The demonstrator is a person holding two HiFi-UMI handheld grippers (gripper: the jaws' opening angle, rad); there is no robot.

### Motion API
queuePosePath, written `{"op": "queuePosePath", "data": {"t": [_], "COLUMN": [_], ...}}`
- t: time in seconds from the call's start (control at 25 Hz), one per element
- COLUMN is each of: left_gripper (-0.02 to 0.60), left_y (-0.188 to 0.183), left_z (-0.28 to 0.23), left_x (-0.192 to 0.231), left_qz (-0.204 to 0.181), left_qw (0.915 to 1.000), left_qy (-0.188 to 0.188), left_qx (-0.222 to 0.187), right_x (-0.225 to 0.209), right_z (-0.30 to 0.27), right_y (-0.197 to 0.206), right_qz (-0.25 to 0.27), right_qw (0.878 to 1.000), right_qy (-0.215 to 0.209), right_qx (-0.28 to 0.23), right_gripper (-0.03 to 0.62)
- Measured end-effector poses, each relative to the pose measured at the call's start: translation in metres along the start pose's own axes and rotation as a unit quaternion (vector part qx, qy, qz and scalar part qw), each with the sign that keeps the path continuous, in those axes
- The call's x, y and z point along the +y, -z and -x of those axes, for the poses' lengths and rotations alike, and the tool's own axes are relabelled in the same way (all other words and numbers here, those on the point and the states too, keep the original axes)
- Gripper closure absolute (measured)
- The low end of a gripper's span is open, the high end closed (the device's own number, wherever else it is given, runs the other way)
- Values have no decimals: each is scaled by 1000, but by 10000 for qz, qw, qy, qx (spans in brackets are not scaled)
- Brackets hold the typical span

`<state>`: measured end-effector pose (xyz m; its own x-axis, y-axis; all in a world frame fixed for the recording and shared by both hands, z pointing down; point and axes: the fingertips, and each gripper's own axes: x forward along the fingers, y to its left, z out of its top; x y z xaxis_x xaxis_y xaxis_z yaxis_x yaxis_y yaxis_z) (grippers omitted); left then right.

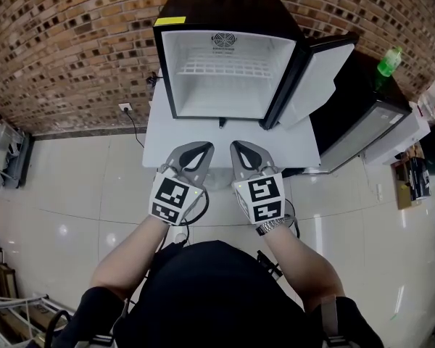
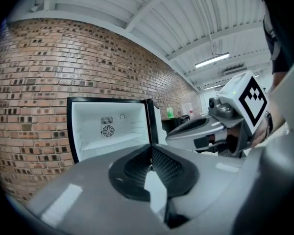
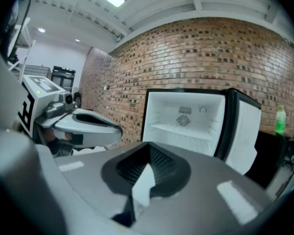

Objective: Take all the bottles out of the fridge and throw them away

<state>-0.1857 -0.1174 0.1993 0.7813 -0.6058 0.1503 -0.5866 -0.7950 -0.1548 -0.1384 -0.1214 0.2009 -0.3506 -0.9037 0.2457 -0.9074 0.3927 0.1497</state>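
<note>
Both hand-held grippers over the front edge of the white surface [image 1: 167, 147], side by side, pointing at the fridge [image 1: 217, 93]. Left hand-held gripper [image 1: 205, 148]: jaws fully closed, tips meeting, nothing between them. Right hand-held gripper [image 1: 236, 146]: same, closed and holding nothing. Fridge sits at the back edge of the surface, door [image 1: 315, 78] swung open to the right; inside only the white wire shelf and fan grille show. One green bottle [image 1: 388, 61] stands upright on the black cabinet [image 1: 355, 100] right of the door, well apart from both grippers
</note>
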Motion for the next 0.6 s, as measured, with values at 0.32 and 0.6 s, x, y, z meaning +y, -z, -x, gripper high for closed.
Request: {"op": "queuePosePath", "data": {"t": [0.32,0.6], "left_gripper": [578,578], "left_y": [-5,-5], "left_z": [-2,-1], "left_x": [-3,-5], "left_qz": [-36,-51], "left_qw": [10000,10000], "left_qy": [31,24], "left_qx": [-32,-39], "right_x": [-2,0], "right_z": [2,4], "right_y": [5,4], "right_qz": [-34,-16], "right_qw": [10000,10000], "right_qy": [-4,-12], "right_qx": [40,17], "right_gripper": [592,592]}}
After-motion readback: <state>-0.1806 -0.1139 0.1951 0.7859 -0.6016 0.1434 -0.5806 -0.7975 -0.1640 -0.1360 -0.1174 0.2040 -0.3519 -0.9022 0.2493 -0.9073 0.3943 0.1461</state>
